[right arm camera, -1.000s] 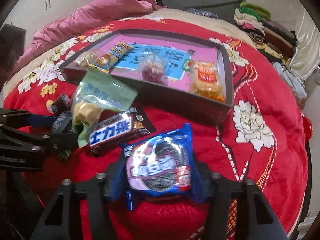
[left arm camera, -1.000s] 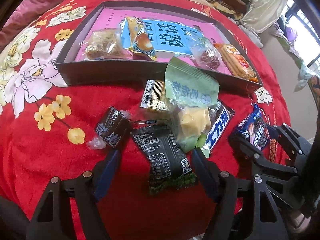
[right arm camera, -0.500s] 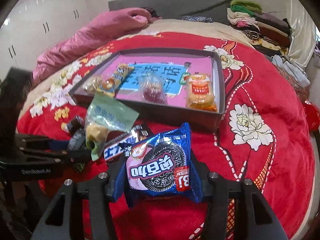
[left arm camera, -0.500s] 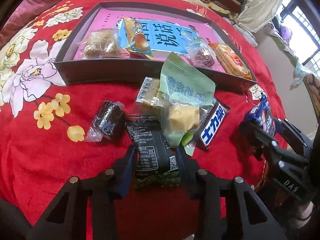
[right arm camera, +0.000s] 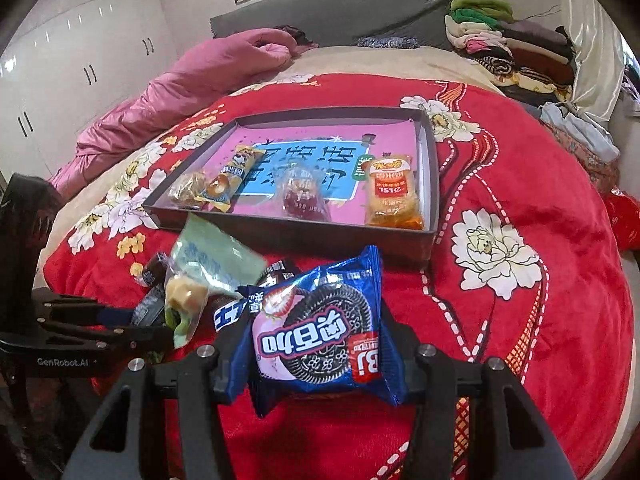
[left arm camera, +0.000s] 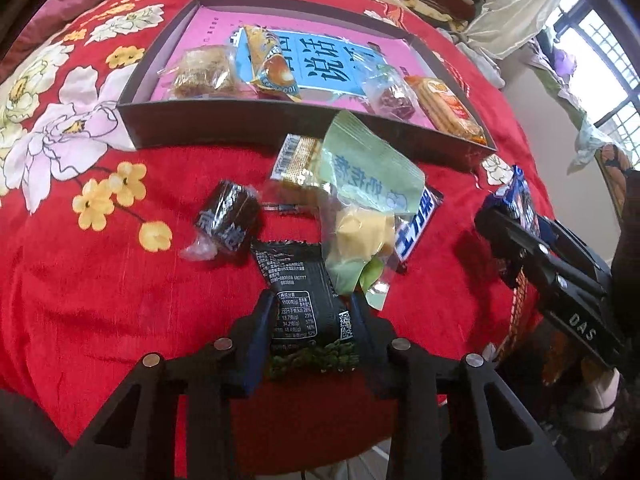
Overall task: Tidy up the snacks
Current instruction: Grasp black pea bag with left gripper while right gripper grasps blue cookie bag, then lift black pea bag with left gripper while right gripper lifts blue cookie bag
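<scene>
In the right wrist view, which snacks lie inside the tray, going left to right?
Clear-wrapped brown pastry → long yellow-and-blue packet → clear-wrapped dark red sweet → orange cracker pack, all inside the tray.

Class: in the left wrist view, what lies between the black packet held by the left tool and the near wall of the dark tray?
In the left wrist view, between black packet and tray wall lie the pale green pouch and gold-wrapped snack, on red blanket.

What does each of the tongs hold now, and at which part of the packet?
Left tongs: black foil snack packet, gripped on both side edges near its lower end. Right tongs: blue cookie packet, gripped on both side edges.
</scene>
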### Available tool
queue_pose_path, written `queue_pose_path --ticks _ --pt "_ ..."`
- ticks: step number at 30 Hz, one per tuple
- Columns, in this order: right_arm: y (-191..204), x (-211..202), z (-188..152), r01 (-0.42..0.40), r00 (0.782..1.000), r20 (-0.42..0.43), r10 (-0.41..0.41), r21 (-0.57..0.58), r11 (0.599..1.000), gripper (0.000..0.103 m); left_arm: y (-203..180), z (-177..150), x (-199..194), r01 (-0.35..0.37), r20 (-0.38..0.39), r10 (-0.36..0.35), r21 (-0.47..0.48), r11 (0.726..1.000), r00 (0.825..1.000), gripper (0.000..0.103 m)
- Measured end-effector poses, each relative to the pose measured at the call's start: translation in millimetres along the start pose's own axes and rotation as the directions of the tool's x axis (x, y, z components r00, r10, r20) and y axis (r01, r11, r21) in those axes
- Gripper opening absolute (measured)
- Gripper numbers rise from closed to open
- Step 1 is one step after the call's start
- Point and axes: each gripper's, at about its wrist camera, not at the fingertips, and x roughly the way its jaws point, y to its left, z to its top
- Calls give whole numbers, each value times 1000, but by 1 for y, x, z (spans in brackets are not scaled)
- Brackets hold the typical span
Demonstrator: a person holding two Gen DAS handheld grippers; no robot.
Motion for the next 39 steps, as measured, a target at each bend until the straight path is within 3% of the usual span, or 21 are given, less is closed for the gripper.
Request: queue_pose_path --ticks 29,34,39 --pt "0 -1 0 -10 1000 3 10 8 1000 54 18 -18 -13 7 -89 -3 36 999 996 41" --pt "0 -2 0 -14 1000 6 13 5 1000 54 18 -21 -12 -10 -112 17 62 998 994 49" --pt "-2 -1 1 -20 1000 3 20 13 1000 54 16 -23 -12 -38 -108 49 99 994 993 44"
